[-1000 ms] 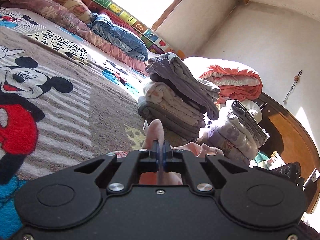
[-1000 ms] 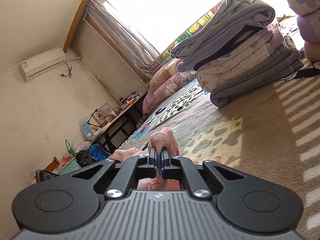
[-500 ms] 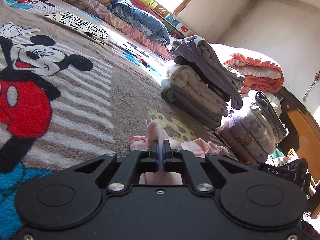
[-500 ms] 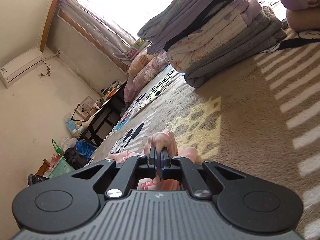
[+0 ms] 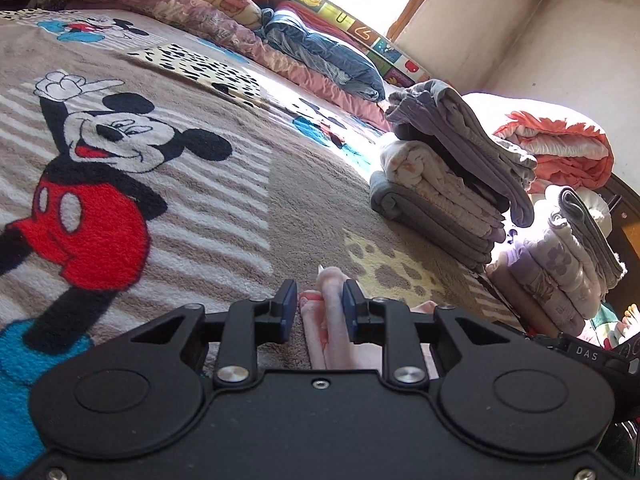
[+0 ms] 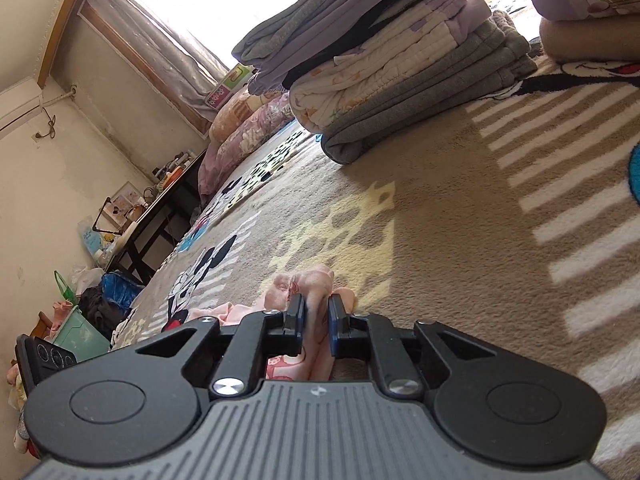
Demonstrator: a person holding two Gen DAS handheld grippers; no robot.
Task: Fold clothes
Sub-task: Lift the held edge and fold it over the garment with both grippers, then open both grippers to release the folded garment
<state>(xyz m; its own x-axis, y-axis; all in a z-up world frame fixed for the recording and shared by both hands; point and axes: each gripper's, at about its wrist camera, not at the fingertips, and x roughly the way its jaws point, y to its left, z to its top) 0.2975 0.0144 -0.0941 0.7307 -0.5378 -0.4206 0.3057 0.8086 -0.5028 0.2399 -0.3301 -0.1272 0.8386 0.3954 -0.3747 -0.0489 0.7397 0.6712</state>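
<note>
Left gripper [image 5: 319, 312]: jaws opening, pink garment [image 5: 334, 320] loose between them.
Right gripper [image 6: 317, 328]: jaws opening around a fold of it.
Garment: on patterned blanket [image 5: 200, 200].
Folded stack [image 5: 448, 196]: two o'clock.

We had our left gripper [image 5: 318, 306] low over the blanket [image 5: 248, 184], and its jaws were opening with a fold of the small garment [image 5: 332, 320] between them. Our right gripper [image 6: 316, 322] was opening too, with another fold of the garment [image 6: 316, 284] between its jaws. The garment lay on the blanket. Ahead and to the right stood a stack of folded clothes [image 5: 452, 176]. A second stack [image 5: 560, 264] stood just beside it, nearer the bed's edge. Pillows [image 5: 208, 4] lay along the far side of the bed.
</note>
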